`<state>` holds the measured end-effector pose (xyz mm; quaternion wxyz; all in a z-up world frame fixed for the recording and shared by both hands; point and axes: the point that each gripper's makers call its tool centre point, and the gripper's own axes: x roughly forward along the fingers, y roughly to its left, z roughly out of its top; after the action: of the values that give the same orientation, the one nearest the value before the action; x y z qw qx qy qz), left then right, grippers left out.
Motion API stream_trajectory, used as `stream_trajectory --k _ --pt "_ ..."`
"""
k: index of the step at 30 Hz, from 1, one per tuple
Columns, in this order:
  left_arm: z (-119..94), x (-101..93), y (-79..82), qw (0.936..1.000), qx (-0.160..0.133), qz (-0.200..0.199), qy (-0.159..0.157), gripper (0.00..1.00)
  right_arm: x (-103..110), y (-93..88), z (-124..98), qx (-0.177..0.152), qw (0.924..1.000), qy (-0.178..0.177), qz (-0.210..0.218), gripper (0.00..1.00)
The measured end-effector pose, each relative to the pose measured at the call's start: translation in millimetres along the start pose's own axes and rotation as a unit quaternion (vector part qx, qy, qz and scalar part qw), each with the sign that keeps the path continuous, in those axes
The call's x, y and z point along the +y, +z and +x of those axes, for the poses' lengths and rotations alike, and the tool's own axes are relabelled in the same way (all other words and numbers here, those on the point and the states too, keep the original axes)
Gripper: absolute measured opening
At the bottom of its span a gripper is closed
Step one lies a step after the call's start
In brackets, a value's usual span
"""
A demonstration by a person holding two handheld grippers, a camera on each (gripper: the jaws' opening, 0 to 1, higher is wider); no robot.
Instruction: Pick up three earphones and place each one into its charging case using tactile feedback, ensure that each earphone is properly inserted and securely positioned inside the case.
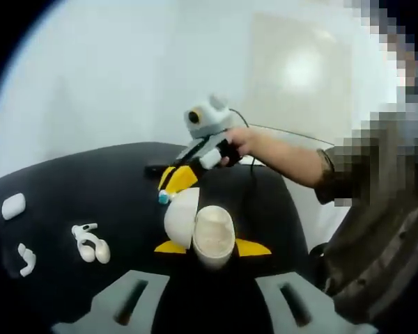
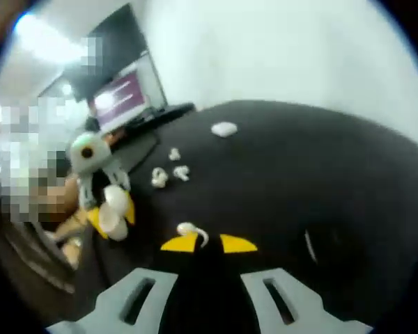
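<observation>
Left gripper view, from the left edge of the bench (image 1: 70,181): a closed spare case (image 1: 12,207) lies near that edge. Loose earphones (image 1: 90,243) lie toward the middle, well apart from either tool. The left gripper (image 1: 212,248) stands at the near edge, its yellow tips close against both sides of the open case (image 1: 212,236), apparently clamped on it; the lid is swung up to the left and the well faces the camera. The right gripper (image 1: 174,179), carried by a hand (image 1: 238,141), has its tips just beyond the lid, pointing down toward it. Right gripper view: its jaws are nearly together and appear to pinch an earphone (image 2: 189,229), bud at the left tip, stem running toward the gap. Contact cannot be confirmed. The open case lies to the left of these tips, near but not touching. Judgement: the right gripper is the nearer tool. Insertion turns on carrying the earphone leftward over the well and aligning the stem with it.
</observation>
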<state>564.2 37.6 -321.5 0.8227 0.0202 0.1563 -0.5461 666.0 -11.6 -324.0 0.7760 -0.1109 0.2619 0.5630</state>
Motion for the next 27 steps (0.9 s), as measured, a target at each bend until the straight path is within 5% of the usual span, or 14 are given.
stream_trajectory --k 3,7,10,13,16,19,22,25,26,27 --pt "1.2 -1.2 0.2 1.0000 0.000 0.000 0.000 0.19 9.1 -0.8 1.0 0.025 0.9967 -0.031 -0.071 0.06" --pt "1.4 0.3 -0.1 1.0000 0.000 -0.002 0.001 0.19 11.3 3.4 -3.1 0.046 0.9810 -0.084 -0.169 0.05" --pt "1.4 1.3 -0.4 1.0000 0.001 -0.002 0.004 0.19 21.6 18.8 -11.4 -0.001 0.9770 -0.112 -0.181 0.05" --pt "2.7 15.9 2.2 1.0000 0.001 -0.004 0.005 0.19 41.9 46.4 -32.3 -0.061 0.9462 -0.166 -0.271 0.05" --pt "3.5 23.7 4.3 1.0000 0.001 -0.009 0.005 0.19 88.5 57.1 -39.8 -0.099 0.9095 -0.157 -0.372 0.05" --pt "3.9 19.4 4.8 0.9999 0.001 -0.011 0.004 0.19 111.9 47.6 -30.0 -0.094 0.8988 -0.136 -0.406 0.05" --pt "4.1 16.0 4.9 0.9999 0.001 -0.013 0.004 0.19 113.1 45.5 -21.2 -0.075 0.8544 -0.176 -0.483 0.05" --pt "2.3 17.2 4.6 0.9999 0.001 -0.012 0.005 0.19 114.8 40.3 -14.1 -0.043 0.8320 -0.185 -0.521 0.05" --pt "1.2 17.5 4.1 0.9999 0.001 -0.011 0.006 0.19 109.1 40.0 -9.8 -0.032 0.8118 -0.189 -0.552 0.05" --pt "1.0 15.8 3.8 0.9999 0.001 -0.010 0.006 0.19 109.7 36.3 -6.6 -0.018 0.8053 -0.186 -0.563 0.05"
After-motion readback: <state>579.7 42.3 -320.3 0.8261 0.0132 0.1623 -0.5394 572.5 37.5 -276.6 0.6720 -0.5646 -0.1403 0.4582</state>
